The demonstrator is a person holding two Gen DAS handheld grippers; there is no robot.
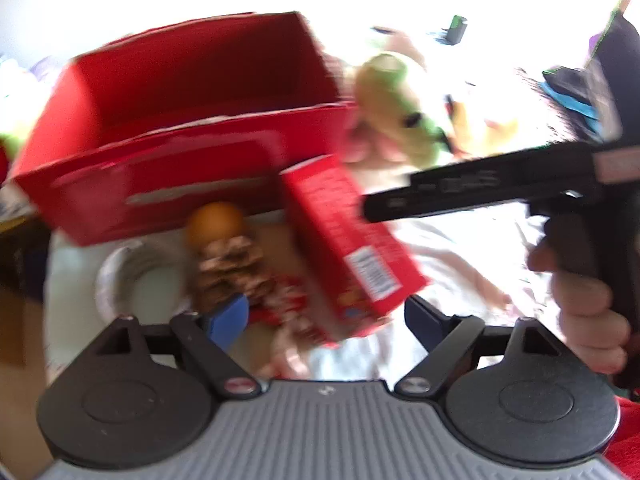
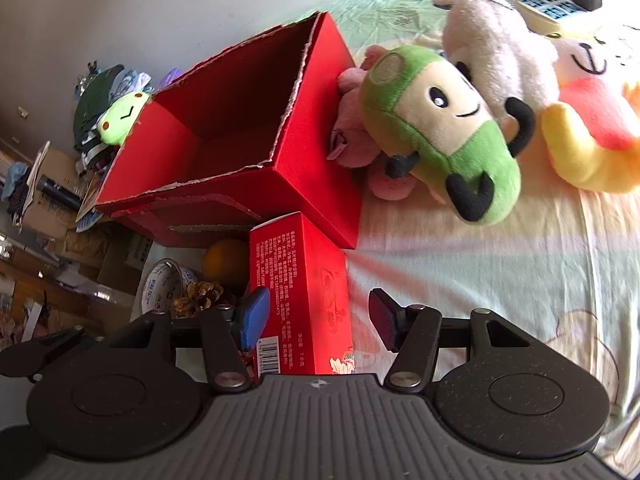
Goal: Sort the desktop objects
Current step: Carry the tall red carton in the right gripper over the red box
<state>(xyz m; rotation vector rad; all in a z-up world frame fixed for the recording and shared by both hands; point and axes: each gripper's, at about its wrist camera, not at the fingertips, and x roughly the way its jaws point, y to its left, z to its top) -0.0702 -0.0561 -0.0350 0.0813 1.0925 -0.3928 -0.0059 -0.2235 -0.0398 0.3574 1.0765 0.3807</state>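
**Sorting station: both grippers apart over the small box**

Pale bedsheet with a faint print serves as the work surface; clutter of cartons and clothes sits beyond its left edge.

Bin: red, open-topped, torn rim, interior showing nothing. It stands near the sheet's left edge.

Small box: red, printed text and a barcode, lying just in front of the bin's near corner. In the right wrist view it lies between the pads of the right gripper. The blue pad sits at its left face and the dark pad stands clear of its right face, so the fingers are wide and nothing is clamped.

Left gripper: fingers wide, holding nothing; that view is motion-blurred. The small box appears just ahead of and between its pads. A hand gripping the other tool's black handle shows at the right.

Orange, pinecone and tape roll lie left of the small box, before the bin.

Plush toys: a green one leans by the bin's right side, with pink, white and yellow ones behind it.
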